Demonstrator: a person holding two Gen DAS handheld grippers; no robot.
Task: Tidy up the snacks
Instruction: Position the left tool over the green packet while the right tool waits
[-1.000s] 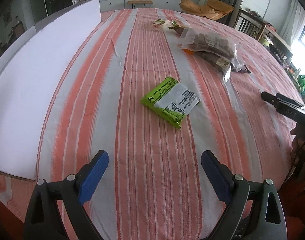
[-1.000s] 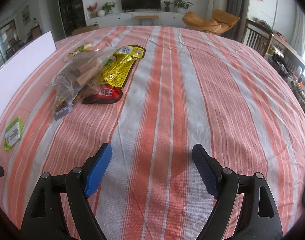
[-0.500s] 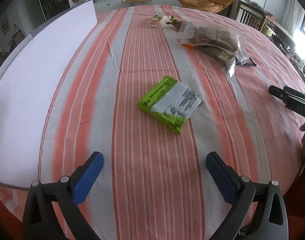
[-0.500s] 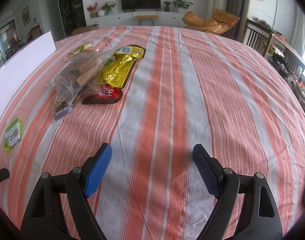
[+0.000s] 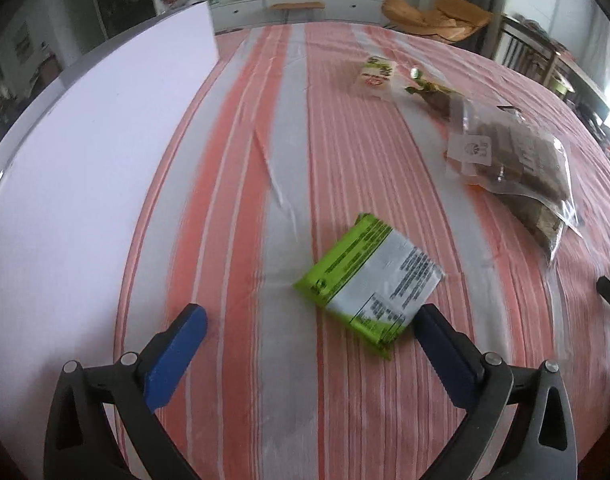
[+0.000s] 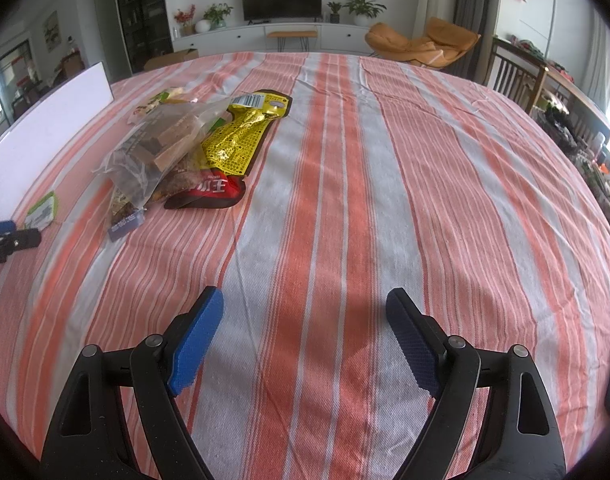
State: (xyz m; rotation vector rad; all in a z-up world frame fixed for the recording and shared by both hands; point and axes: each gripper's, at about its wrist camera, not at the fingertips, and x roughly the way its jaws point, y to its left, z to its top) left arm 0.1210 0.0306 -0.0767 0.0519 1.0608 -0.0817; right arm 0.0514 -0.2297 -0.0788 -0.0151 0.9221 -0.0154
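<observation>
left gripper (image 5: 311,326): jaws spread wide, just been opening further, holding nothing. Green pack (image 5: 369,286) sits just ahead of the right-hand pad, not yet between the pads. Looks like a setup for a straddle grab.
right gripper (image 6: 305,320): open, empty, parked over bare striped cloth (image 6: 345,200). Probably staying clear while the other hand works.
green pack: flat on the bench, label side up, skewed to the stripes, alone and well apart from the rest. Easiest first pick for that reason.
white board (image 5: 85,160): flat along the bench's left side, nothing on it. My guess is it's the sorting area, can't confirm.
pile: clear bag (image 6: 157,148) of brown blocks lies on top of a red pack (image 6: 209,192), with a yellow pack (image 6: 245,136) partly overlapping. Stacked, so it needs untangling later.
far end: one small pale pack (image 5: 377,74) past the pile.
task status: early, nothing sorted yet by the look of it.
</observation>
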